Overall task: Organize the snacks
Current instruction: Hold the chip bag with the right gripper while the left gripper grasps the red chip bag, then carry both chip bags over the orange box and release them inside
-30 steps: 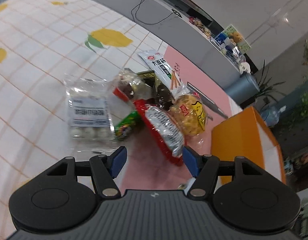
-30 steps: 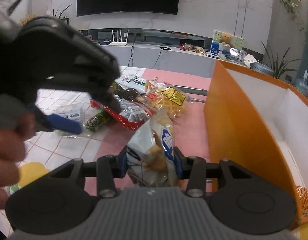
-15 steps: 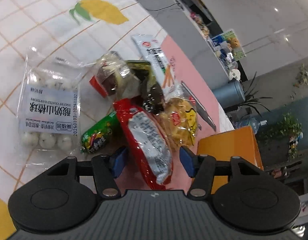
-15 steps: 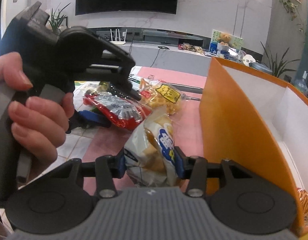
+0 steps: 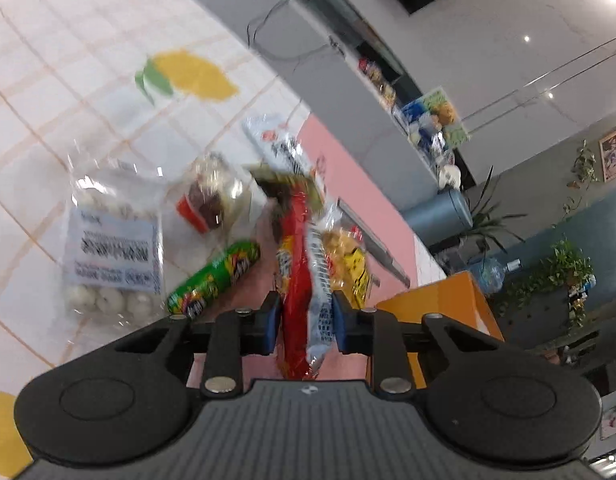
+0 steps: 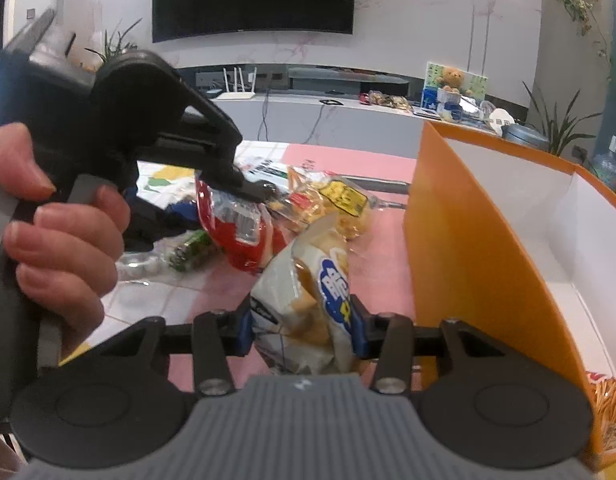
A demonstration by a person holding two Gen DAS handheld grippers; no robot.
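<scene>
Showing orange box [image 6: 460, 240] interior: R view only.

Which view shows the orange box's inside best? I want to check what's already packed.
The right wrist view: the orange box shows its white interior and some snack sticks in the near corner. The left wrist view shows only the outside.

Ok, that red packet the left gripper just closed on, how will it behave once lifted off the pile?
Likely floppy: the red packet is thin crinkled film, pinched near one end by the left gripper, so the far end probably sags. Probably light, the film looks loosely filled. Its glossy wrapper may slip, and it overlaps the yellow snack bag, which might shift.
</scene>
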